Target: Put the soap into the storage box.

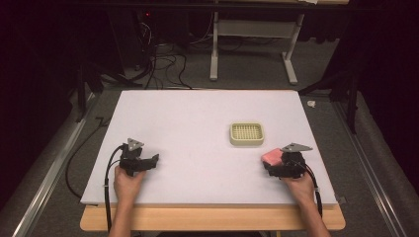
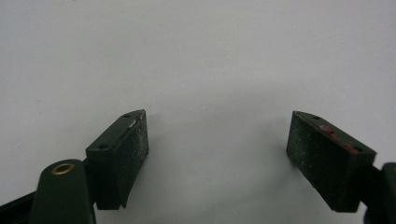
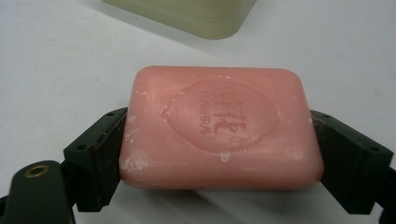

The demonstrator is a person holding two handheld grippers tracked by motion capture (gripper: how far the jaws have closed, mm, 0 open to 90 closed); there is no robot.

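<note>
Pink soap bar (image 3: pixel 219 128) sits lower right of the high view, on the white counter (image 1: pixel 197 123), between the fingers (image 3: pixel 100 156) of the right gripper (image 1: pixel 284 165). In the right gripper view the pads press on both short ends of the bar, so it is pinched across its length; embossed face up, bar lying flat. Beige soap dish (image 1: pixel 246 134) with a grid insert stands just up-left of the soap, near but apart. Left gripper (image 1: pixel 140 162) rests at the lower left of the high view, fingers (image 2: pixel 123 154) spread wide, bare counter between them. Each gripper is held by one hand.
</note>
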